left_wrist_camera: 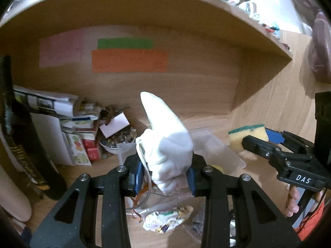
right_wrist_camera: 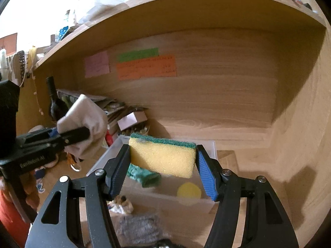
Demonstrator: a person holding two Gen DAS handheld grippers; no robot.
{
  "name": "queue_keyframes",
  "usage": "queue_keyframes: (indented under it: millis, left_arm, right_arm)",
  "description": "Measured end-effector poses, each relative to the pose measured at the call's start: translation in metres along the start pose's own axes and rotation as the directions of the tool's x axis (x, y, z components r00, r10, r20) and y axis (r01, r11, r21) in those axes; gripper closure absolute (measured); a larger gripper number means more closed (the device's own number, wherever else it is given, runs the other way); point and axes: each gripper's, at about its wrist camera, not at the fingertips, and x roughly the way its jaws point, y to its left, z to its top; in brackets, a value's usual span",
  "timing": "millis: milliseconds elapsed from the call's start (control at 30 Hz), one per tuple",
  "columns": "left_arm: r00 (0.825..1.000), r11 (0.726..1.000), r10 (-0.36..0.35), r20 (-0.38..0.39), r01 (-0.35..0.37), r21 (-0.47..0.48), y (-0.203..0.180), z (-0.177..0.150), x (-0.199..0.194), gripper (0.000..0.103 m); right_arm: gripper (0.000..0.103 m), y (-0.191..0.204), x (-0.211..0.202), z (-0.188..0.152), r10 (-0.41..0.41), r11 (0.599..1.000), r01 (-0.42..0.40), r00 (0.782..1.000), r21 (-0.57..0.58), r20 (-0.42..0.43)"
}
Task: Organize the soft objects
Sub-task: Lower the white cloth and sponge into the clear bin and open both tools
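Observation:
My left gripper point(left_wrist_camera: 164, 174) is shut on a white cloth pouch point(left_wrist_camera: 165, 136) and holds it up above the desk; the pouch also shows in the right wrist view point(right_wrist_camera: 86, 122). My right gripper point(right_wrist_camera: 163, 165) is shut on a yellow sponge with a green scouring top point(right_wrist_camera: 163, 157), held above a clear plastic bin point(right_wrist_camera: 213, 146). The sponge also shows in the left wrist view point(left_wrist_camera: 246, 136). A green cloth point(right_wrist_camera: 144, 175) and a round yellow sponge point(right_wrist_camera: 189, 190) lie in the bin.
A patterned cloth point(left_wrist_camera: 167, 219) and a grey woolly item point(right_wrist_camera: 140, 227) lie on the wooden desk. Papers and boxes point(left_wrist_camera: 78, 128), a bowl of small beads point(left_wrist_camera: 118, 140) and a dark bottle point(right_wrist_camera: 54, 101) stand at the back left. A shelf point(right_wrist_camera: 186, 4) overhangs.

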Motion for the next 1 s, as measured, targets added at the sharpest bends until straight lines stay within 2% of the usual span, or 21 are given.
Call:
queue_keyframes:
  millis: [133,367,633,767,867,933,1000]
  left_arm:
    - [0.999,1.0,0.004,-0.053,-0.005,-0.017,0.006,-0.003,0.029,0.069]
    - [0.993,1.0,0.014,-0.121,-0.013,0.013,0.006,-0.012,0.059,0.069]
    - [0.974,1.0,-0.002,-0.228,0.006,0.015,0.009,-0.029,0.093,0.069]
    - [0.966,1.0,-0.013,-0.257,0.014,0.002,0.011,-0.035,0.102,0.069]
    - [0.961,1.0,-0.026,-0.275,0.026,-0.004,0.012,-0.038,0.107,0.064]
    - [0.959,0.999,-0.033,-0.283,0.031,-0.011,0.014,-0.039,0.11,0.057]
    - [0.958,0.999,-0.033,-0.285,0.03,-0.016,0.016,-0.039,0.111,0.056]
  right_arm:
    - [0.044,0.002,0.017,0.004,0.0,1.0,-0.001,1.0,-0.009,-0.03]
    - [0.044,0.006,0.05,-0.002,-0.002,1.0,-0.001,0.994,-0.03,-0.11]
    - [0.044,-0.001,0.081,-0.018,0.02,1.0,-0.022,0.974,-0.008,-0.227]
    - [0.044,-0.006,0.093,-0.025,0.03,1.0,-0.028,0.962,0.011,-0.271]
    - [0.044,-0.007,0.102,-0.03,0.025,1.0,-0.024,0.954,0.008,-0.297]
    - [0.043,-0.007,0.105,-0.033,0.024,1.0,-0.024,0.951,0.002,-0.308]
    - [0.043,-0.006,0.106,-0.035,0.022,1.0,-0.025,0.949,-0.007,-0.316]
